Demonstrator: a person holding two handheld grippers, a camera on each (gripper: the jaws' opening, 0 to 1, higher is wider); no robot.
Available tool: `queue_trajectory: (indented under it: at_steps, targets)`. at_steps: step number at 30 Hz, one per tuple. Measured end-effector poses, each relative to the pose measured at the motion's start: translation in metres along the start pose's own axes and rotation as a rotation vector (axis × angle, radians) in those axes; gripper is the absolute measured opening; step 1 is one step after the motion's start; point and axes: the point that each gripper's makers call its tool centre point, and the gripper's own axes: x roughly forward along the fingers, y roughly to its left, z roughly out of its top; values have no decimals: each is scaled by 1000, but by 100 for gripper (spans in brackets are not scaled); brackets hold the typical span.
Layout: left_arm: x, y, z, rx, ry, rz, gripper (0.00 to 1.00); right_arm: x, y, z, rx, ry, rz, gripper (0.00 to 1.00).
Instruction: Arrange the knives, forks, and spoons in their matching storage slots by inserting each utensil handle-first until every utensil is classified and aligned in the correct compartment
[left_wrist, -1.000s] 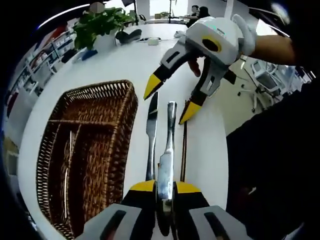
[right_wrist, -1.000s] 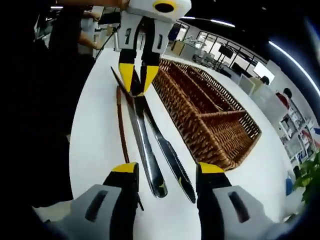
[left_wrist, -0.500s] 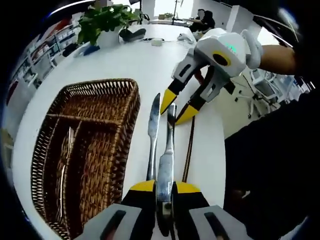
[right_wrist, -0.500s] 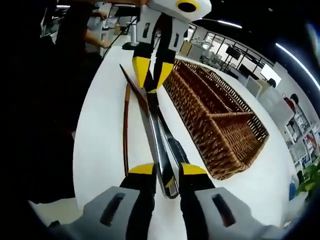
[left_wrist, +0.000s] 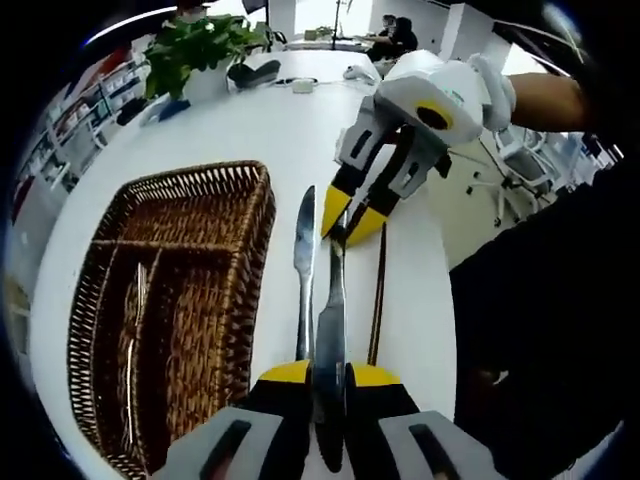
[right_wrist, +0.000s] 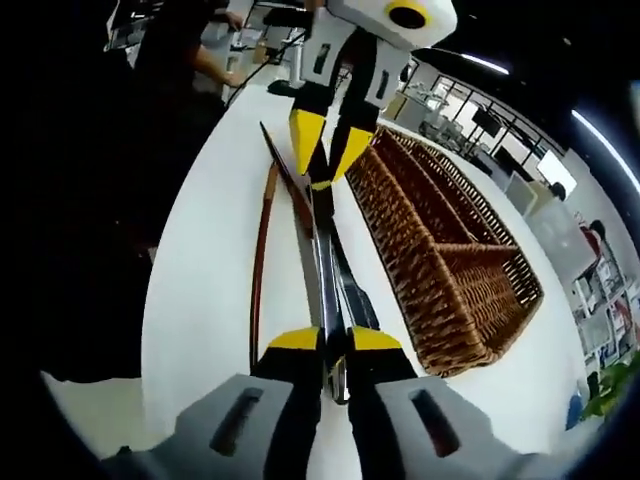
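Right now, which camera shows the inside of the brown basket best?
The left gripper view: it looks down into the wicker basket, so you see its dividers and thin utensils lying in one slot. The right gripper view shows the basket from the side, mostly its woven wall and rim, with little of what lies inside.

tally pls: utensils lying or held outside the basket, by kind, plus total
Knife: 2, one on the table, one held at both ends by the left hand-held gripper and right hand-held gripper
Brown stick (chopstick?): 1
Total: 3
Utensils in the basket are too unclear to count.
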Motion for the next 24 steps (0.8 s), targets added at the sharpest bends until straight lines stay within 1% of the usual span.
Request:
queue_trajectory:
  at_steps: [1,2,3,4,5,6,7,8,10,12,15,17,18,20,22,24]
  targets:
    - [2,-5,-1,-10,3,-17,0,0,-1,1,1,-5,-2,0]
    - [6,-8,6,21,-25,-33,0,-3,-2,0,77,-10,-36,0]
    - [4,-6,2,-20,-12,-29,0,-1,-9,-12,150,29,-44,0]
    - [4,-6,3,-26,-20,-29,0,5,-12,-1,18,-39,7,0]
    - [4,-5,3,-26,-27,-28,0,3,-14,-7,55,-6,-4,0]
    - [4,-3,2,-19,-27,-10,4,3,-10,-5,60,0,-9,0]
    - [4,2,2,-6,-34,11,9,3,-9,-5,52,3,-7,0]
    - [3,4,2,-2,-38,23,12,2,-7,-4,50,6,-7,0]
    - [1,5,-1,-7,-41,26,14,2,-7,-3,53,-4,-8,0]
    - [0,9,-2,-12,-49,42,16,1,-5,-3,55,-4,-2,0]
    - [-1,16,-7,-24,-60,86,23,2,-5,-4,58,-1,3,0]
    - [-3,19,-8,-27,-78,113,30,2,-4,-3,55,1,-1,0]
    - [-5,20,-7,-31,-94,125,33,2,-3,-4,54,0,-1,0]
    - [-16,26,-6,-71,-158,185,41,2,-3,-5,55,4,0,0]
    - [-25,27,-8,-112,-199,200,44,0,-3,-4,58,8,-3,0]
    - [-36,27,-13,-180,-252,239,50,-2,-3,-4,42,19,-8,0]
